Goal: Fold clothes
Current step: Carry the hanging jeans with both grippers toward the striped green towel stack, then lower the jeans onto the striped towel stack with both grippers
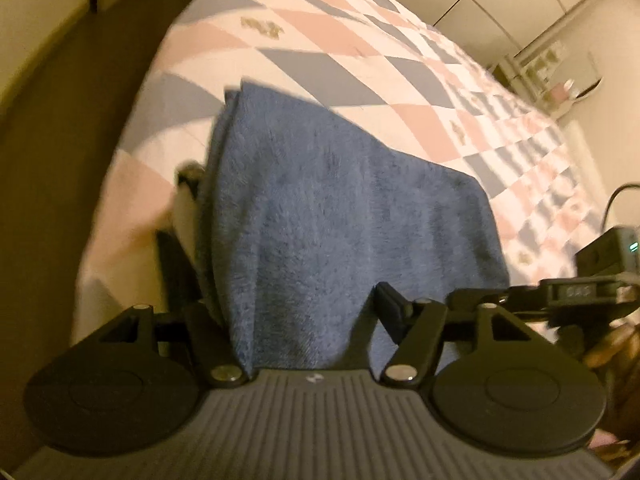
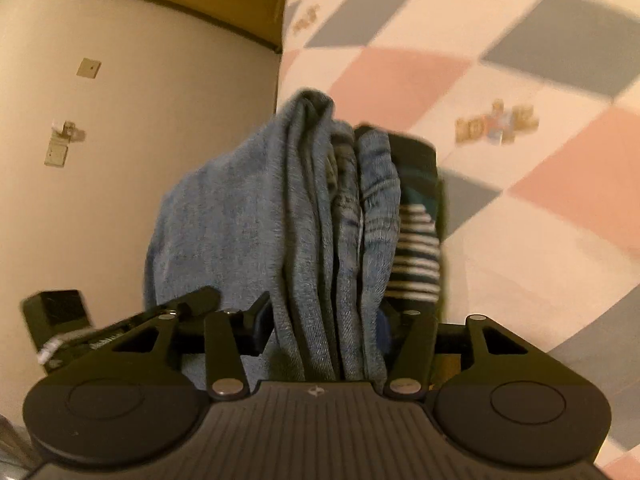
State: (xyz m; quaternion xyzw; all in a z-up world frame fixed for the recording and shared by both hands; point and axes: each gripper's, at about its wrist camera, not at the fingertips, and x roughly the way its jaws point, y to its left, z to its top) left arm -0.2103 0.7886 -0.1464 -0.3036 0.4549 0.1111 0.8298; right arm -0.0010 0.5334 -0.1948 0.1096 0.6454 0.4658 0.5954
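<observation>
A stack of folded clothes is held edge-on between my two grippers above the bed. In the right wrist view it shows a fluffy blue cloth (image 2: 224, 224), folded jeans (image 2: 352, 240) and a dark striped garment (image 2: 418, 252). My right gripper (image 2: 332, 316) is shut on this stack, its fingertips buried in the layers. In the left wrist view the blue cloth (image 1: 340, 208) covers most of my left gripper (image 1: 288, 272), which is shut on the stack. Its left finger (image 1: 186, 208) shows beside the folded edge. The right gripper's body (image 1: 580, 292) appears at the right edge.
A quilt in pink, grey-blue and white diamonds (image 1: 360, 40) (image 2: 520, 80) covers the bed below. Brown floor (image 1: 60, 160) runs along the bed's left side. A beige panel (image 2: 140, 140) stands left of the bed's edge. A shelf with small items (image 1: 552, 76) stands far right.
</observation>
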